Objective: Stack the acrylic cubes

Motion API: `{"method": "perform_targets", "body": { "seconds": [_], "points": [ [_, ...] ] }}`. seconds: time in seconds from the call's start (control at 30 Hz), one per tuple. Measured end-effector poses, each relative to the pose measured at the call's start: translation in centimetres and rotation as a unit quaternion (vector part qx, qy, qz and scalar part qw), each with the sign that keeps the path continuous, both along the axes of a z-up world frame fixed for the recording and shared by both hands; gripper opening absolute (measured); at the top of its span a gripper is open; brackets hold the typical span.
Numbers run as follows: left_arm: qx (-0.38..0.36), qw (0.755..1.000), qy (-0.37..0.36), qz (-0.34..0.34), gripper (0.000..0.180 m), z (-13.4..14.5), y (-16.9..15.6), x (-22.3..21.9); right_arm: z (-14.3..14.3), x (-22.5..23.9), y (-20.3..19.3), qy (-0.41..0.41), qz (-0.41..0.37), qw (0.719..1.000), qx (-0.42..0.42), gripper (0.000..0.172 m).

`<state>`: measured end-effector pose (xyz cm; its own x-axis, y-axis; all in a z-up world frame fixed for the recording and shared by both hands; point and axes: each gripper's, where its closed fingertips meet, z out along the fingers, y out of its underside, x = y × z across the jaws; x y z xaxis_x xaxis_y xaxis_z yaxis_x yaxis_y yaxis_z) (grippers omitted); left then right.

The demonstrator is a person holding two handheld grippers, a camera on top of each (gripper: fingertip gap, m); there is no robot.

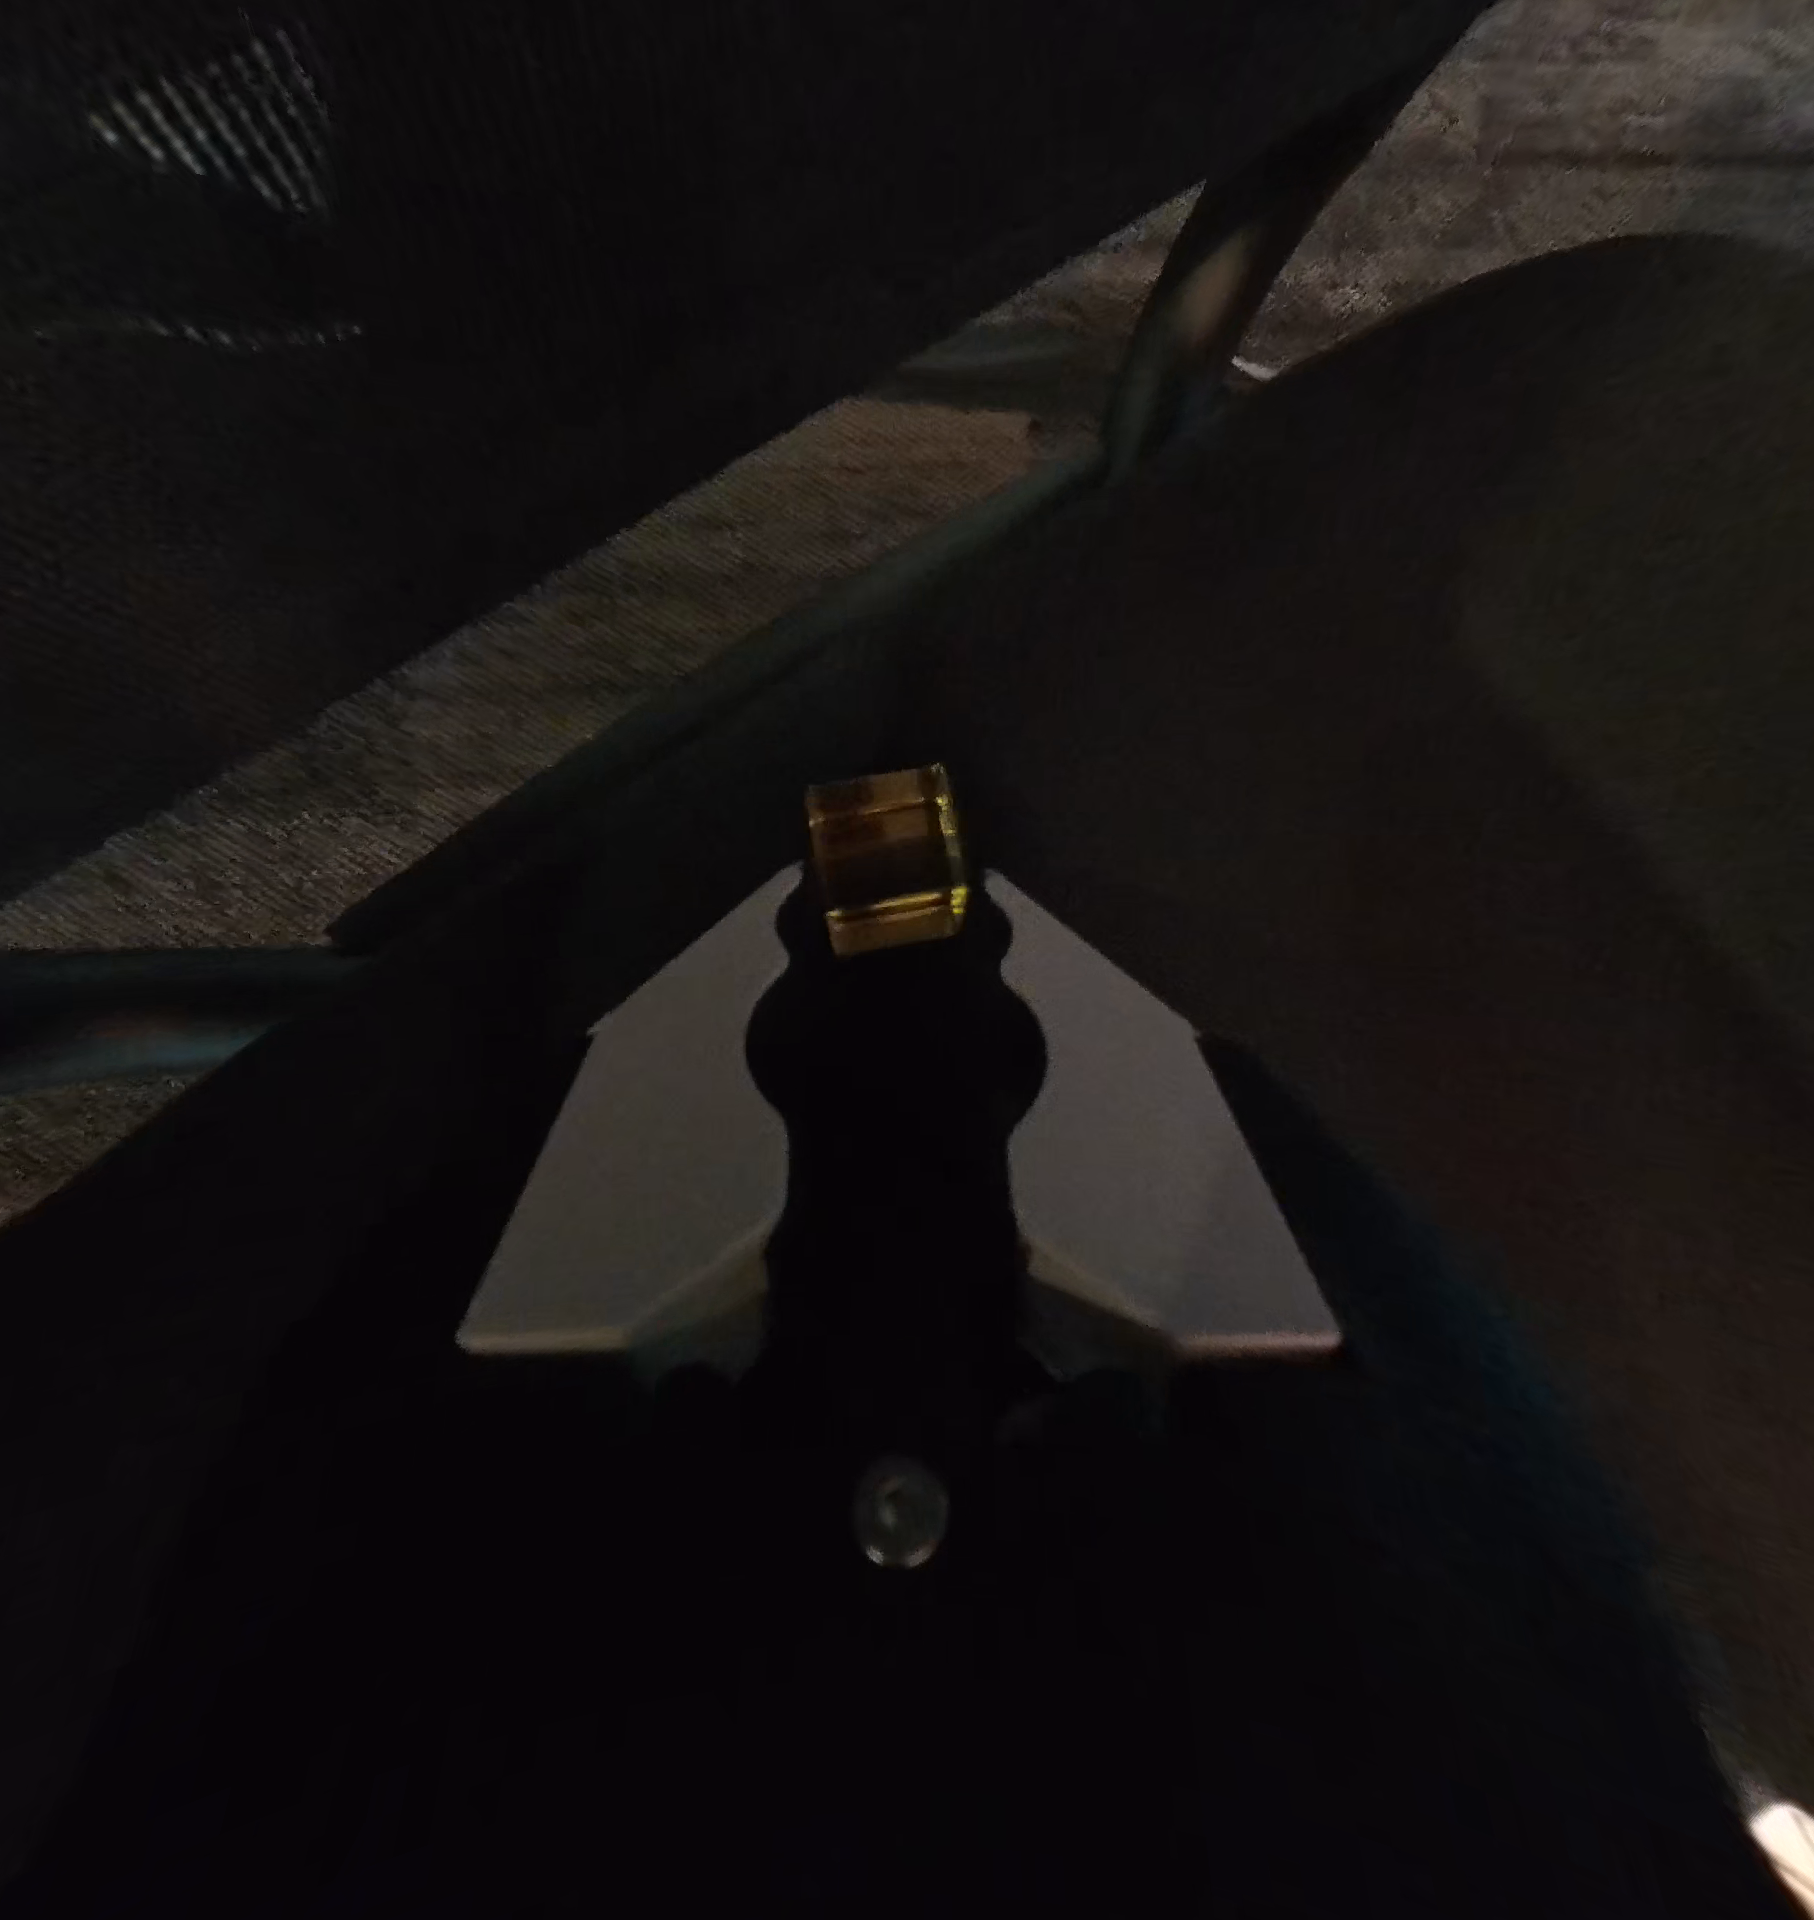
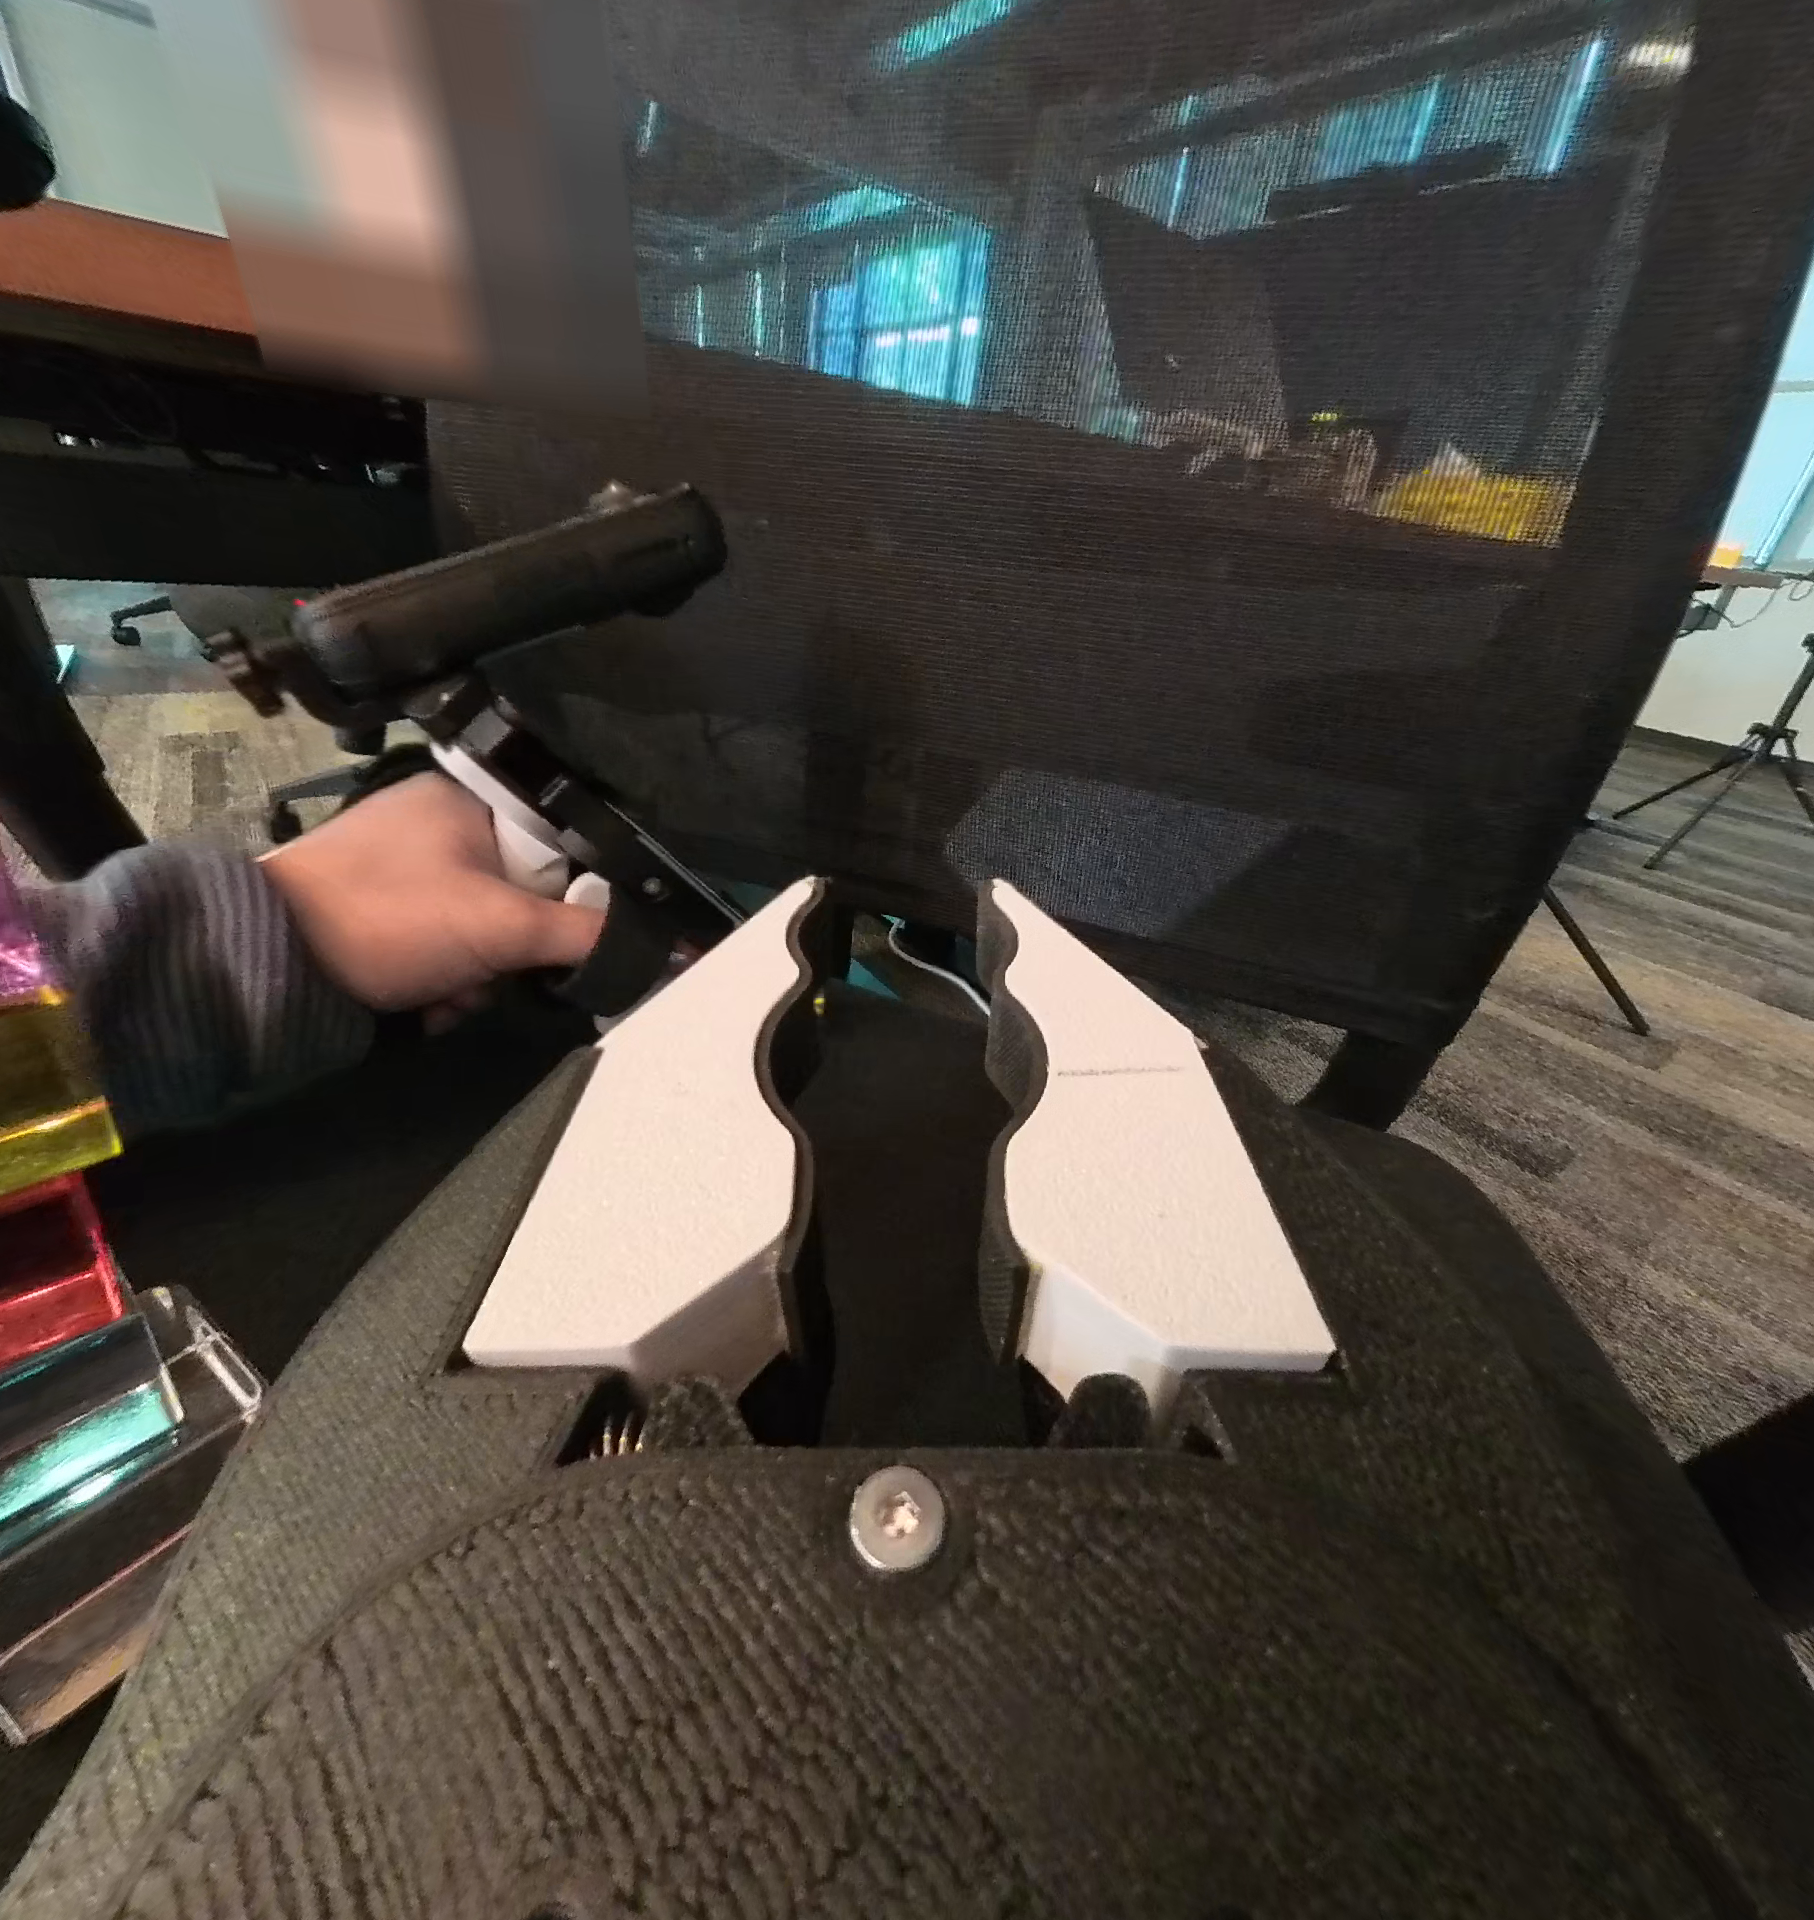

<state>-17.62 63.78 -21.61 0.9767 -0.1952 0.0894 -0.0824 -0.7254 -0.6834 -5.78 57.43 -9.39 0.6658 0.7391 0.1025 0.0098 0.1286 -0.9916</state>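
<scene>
Left gripper: jaws clenched on a small translucent yellow cube at the tips, in deep shadow under a mesh chair, over carpet. Cube is roughly equal-sided, no clear long axis, slightly tilted.

Right gripper: jaws parted, nothing between them, aimed at the chair's mesh back. Coloured blocks stacked at far left.

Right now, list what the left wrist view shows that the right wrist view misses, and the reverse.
Left view only: a small yellow see-through block clamped at the left gripper's fingertips, in dim light.

Right view only: the right gripper open with nothing between its fingers, a hand on the other gripper's handle, and stacked coloured blocks at the left edge.

Both: black mesh chair back and carpet.
</scene>
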Motion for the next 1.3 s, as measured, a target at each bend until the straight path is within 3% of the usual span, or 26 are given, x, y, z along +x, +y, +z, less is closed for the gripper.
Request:
{"method": "perform_targets", "body": {
  "seconds": [0.23,0.53,0.63,0.8,0.93,1.07,1.3],
  "points": [
    [0.036,0.996,-0.069,-0.038,0.027,2.8,-3.3,1.9,0.1,0.2,0.0,0.008,0.003,1.000,-0.002,0.027],
    [0.152,0.969,-0.173,-0.085,0.027,10.7,-6.2,3.3,0.2,0.3,-0.1,0.009,0.004,1.000,-0.002,0.027],
    [0.204,0.950,-0.204,-0.121,0.027,14.1,-7.9,4.0,0.2,0.4,-0.1,0.012,0.004,1.000,-0.003,0.027],
    [0.280,0.896,-0.272,-0.211,0.027,18.8,-12.3,5.7,0.2,0.3,0.0,0.009,0.005,1.000,-0.006,0.027],
    [0.298,0.868,-0.284,-0.276,0.027,20.4,-15.1,6.9,0.1,0.4,0.0,0.008,0.003,1.000,-0.006,0.027],
    [0.281,0.857,-0.234,-0.363,0.027,20.0,-18.4,9.0,0.1,0.5,0.1,0.011,0.002,1.000,-0.009,0.027],
    [0.282,0.841,-0.182,-0.425,0.027,20.3,-22.3,11.5,-0.1,0.3,0.1,0.004,0.001,1.000,-0.009,0.027]
  ]
}}
